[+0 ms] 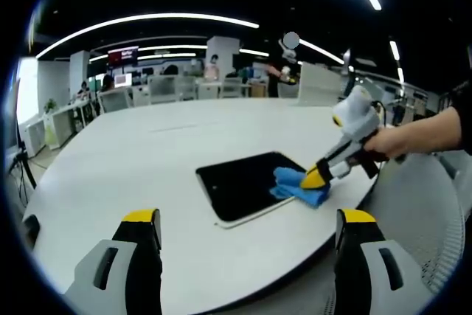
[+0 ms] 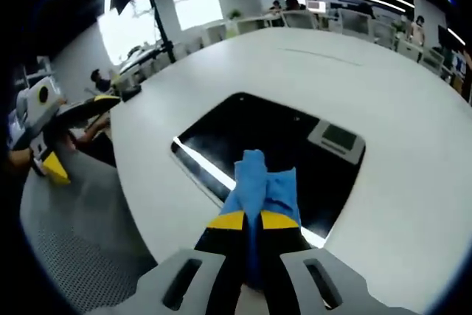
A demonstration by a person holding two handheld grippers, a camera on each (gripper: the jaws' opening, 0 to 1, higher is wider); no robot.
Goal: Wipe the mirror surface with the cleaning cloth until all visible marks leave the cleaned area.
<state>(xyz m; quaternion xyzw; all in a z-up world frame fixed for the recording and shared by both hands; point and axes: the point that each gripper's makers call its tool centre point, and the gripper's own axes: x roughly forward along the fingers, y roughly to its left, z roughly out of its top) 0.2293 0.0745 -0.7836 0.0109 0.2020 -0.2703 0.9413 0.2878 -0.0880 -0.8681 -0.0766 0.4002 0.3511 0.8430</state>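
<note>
The right claw, clamped on the blue cleaning cloth, should press flat across the mirror at frame centre; the left claw hangs wide above the bench.

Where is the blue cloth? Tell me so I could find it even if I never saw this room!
Look at the big white round table. Near its edge lies a flat dark mirror, and on the mirror's corner sits the blue cloth, pinched in the jaws of the right gripper. It is the only soft, bright blue thing there; everything around it is white, black or yellow.
</note>
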